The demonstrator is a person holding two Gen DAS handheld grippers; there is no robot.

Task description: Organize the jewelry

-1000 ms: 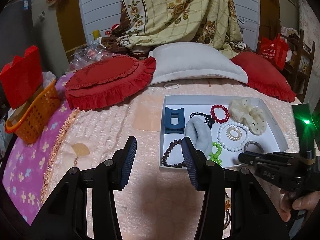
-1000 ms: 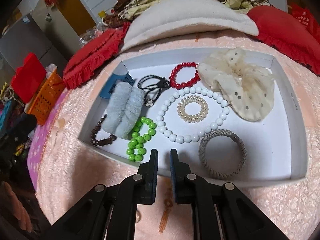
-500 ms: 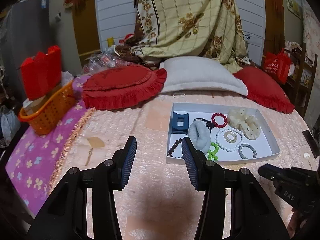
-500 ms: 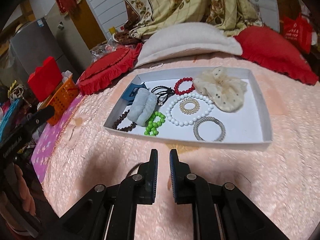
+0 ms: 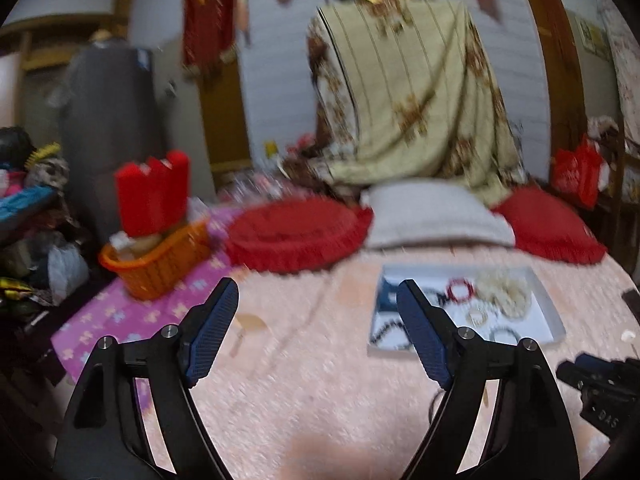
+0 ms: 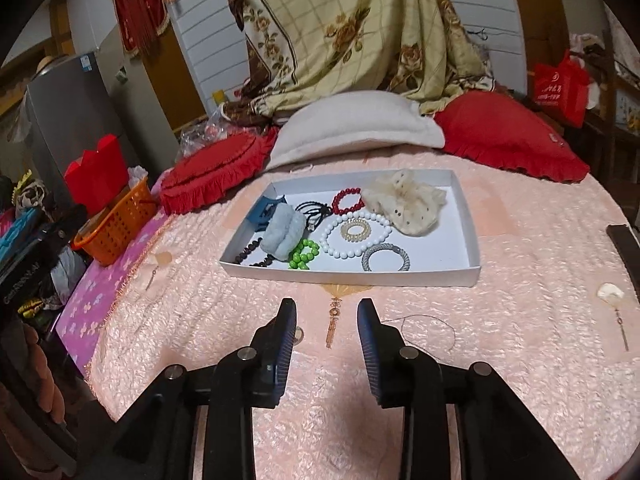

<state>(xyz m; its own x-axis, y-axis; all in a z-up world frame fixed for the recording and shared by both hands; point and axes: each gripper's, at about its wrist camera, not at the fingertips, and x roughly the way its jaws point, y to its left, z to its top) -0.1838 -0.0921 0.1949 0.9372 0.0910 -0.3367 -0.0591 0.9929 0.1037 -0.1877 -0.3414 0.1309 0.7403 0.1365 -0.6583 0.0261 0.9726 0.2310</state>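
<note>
A white tray [image 6: 468, 236] lies on the pink bedspread and holds several pieces: a white bead bracelet [image 6: 356, 251], a red bead bracelet [image 6: 347, 201], green beads [image 6: 304, 255], a grey bangle [image 6: 386, 258], a cream scrunchie [image 6: 404, 200], a fluffy grey band [image 6: 282, 232] and a blue claw clip [image 6: 264, 210]. My right gripper [image 6: 327, 312] is open and empty, well back from the tray's near edge. My left gripper [image 5: 318, 300] is open wide and empty, held back and raised; the tray [image 5: 554, 316] shows blurred to its right.
An orange basket [image 6: 116, 224] with red boxes stands at the bed's left edge. Red cushions [image 6: 216, 172] and a white pillow [image 6: 356, 128] lie behind the tray. A thin cord [image 6: 428, 328] and a small white earring [image 6: 610, 292] lie on the spread near the right gripper.
Both grippers have pulled back and up from the tray. The right gripper went from shut to open. The left gripper opened wider and its view is motion-blurred.
</note>
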